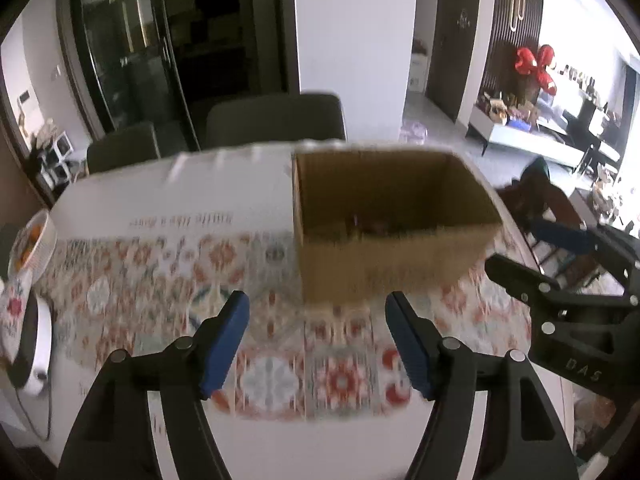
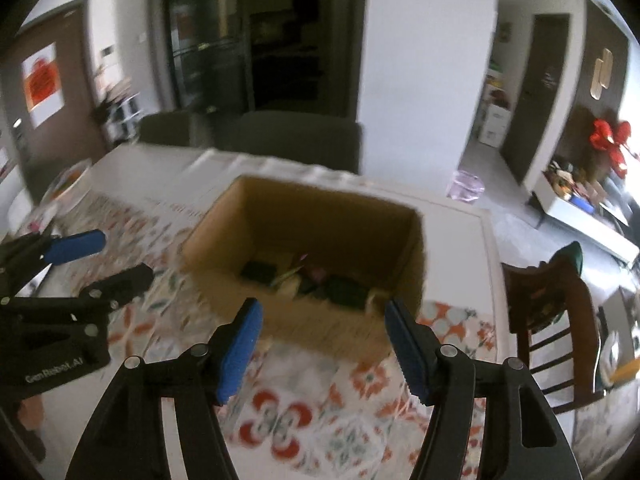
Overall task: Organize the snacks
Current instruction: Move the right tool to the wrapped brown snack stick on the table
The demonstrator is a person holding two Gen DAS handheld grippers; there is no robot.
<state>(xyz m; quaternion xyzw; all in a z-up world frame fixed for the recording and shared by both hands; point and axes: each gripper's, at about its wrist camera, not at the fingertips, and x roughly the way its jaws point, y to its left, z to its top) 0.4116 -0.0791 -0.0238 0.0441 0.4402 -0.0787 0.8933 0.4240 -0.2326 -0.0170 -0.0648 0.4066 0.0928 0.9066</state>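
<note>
On the left wrist view: left gripper (image 1: 316, 340) low in frame, blue pads (image 1: 224, 340) spread wide, nothing between them, patterned cloth (image 1: 160, 280) showing through the gap. Cardboard box (image 1: 384, 272) stands open-topped on the cloth just beyond the fingertips, slightly right of centre; contents dark and blurred, cannot tell what. Right gripper (image 1: 532, 252) enters from the right edge, beside the box's near right corner, jaws apart and empty. White bowl (image 1: 44, 240) with orange pieces at the table's left edge. Two grey chairs (image 1: 276, 120) behind the table. Right wrist view: right gripper (image 2: 324, 344) likewise parted, pads clear of everything, hovering before the box (image 2: 224, 216). Inside the box, on its floor, lie several snacks (image 2: 320, 280): dark packets and pale wrappers, heaped together. Left gripper (image 2: 108, 256) comes in from the left, open, beside the box's left wall, not touching. Wooden chair (image 2: 556, 312) at the table's right side.
</note>
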